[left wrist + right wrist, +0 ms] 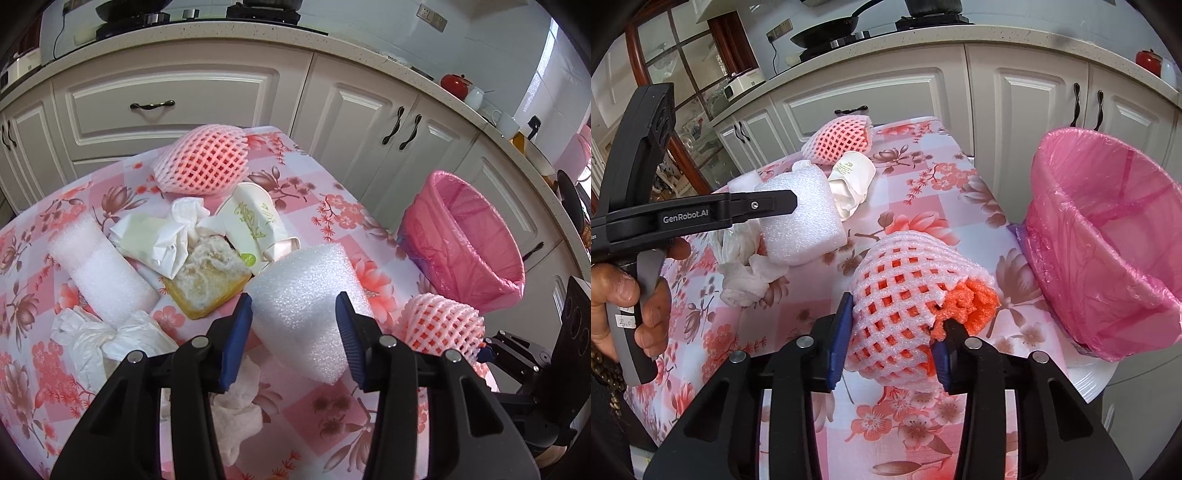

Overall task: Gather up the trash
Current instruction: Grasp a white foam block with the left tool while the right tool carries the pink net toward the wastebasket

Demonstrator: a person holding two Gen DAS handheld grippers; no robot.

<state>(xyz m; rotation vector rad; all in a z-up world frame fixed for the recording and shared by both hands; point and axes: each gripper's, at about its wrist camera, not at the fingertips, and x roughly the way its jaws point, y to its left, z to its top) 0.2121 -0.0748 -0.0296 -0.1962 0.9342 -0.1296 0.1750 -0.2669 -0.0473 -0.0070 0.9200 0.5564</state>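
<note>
My left gripper (293,314) is shut on a white foam block (303,314), held just above the flowered table; it also shows in the right wrist view (801,221). My right gripper (895,325) is shut on a pink foam fruit net (905,306), which the left wrist view shows at the table's right edge (443,325). A bin with a pink bag (469,240) stands to the right of the table, close to the right gripper (1108,258).
On the table (314,177) lie another pink net (203,162), a crushed paper cup (251,221), crumpled tissues (107,336), a white foam roll (99,269), a bread piece (207,280) and a wrapper (147,236). White kitchen cabinets (166,96) stand behind.
</note>
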